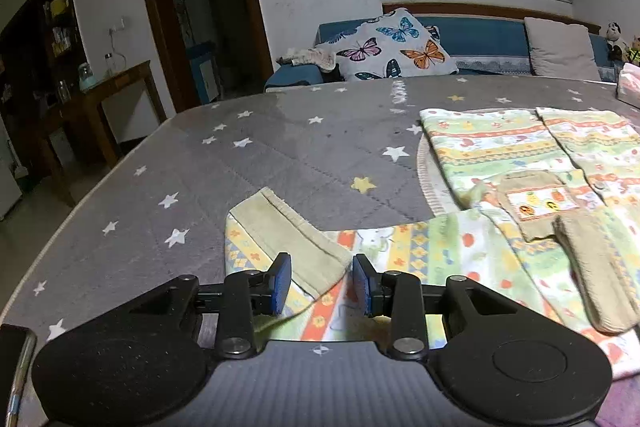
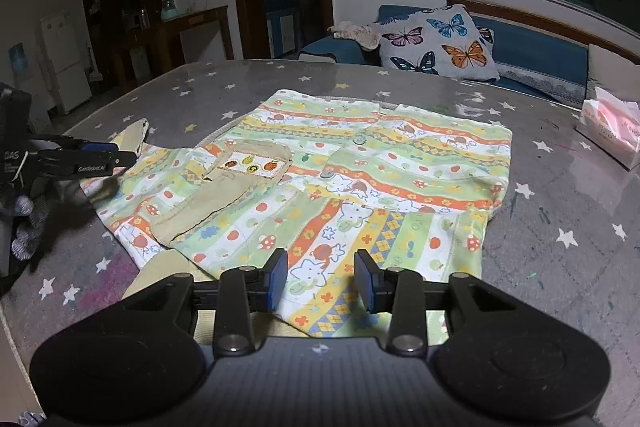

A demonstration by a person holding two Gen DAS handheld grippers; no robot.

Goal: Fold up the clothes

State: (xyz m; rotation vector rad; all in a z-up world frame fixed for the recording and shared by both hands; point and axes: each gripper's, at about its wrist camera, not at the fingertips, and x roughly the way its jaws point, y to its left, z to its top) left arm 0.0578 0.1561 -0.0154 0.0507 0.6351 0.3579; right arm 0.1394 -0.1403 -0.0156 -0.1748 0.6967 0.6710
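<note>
On the grey star-patterned desk (image 2: 560,155) a child's patterned shirt (image 2: 360,179) lies spread flat, and everything else sits in relation to it. At the shirt's left edge, the left gripper (image 1: 321,279) hangs low over the sleeve (image 1: 280,247), which ends in a plain beige cuff (image 1: 288,227). Its jaws stand spread, with the cuff and a fold of sleeve cloth lying between the blue pads (image 1: 282,277); they do not pinch the cloth. From the right wrist view that same gripper (image 2: 120,153) shows side-on at the shirt's far left, its tips just over the sleeve end.

Moving right across the shirt, a beige chest pocket (image 2: 248,163) with a fruit-print strip sits on the left panel, and a second beige sleeve (image 2: 196,211) is folded across below it. Two buttons (image 2: 359,139) mark the middle placket.

At the shirt's near hem, the right gripper (image 2: 321,281) hovers with its jaws spread wide, the hem cloth visible between the pads and not clamped.

To the right of the shirt, well apart near the desk's edge, rests a pink tissue pack (image 2: 610,127). Behind the shirt, beyond the desk, a butterfly cushion (image 2: 436,43) leans on a blue sofa (image 2: 532,55).
</note>
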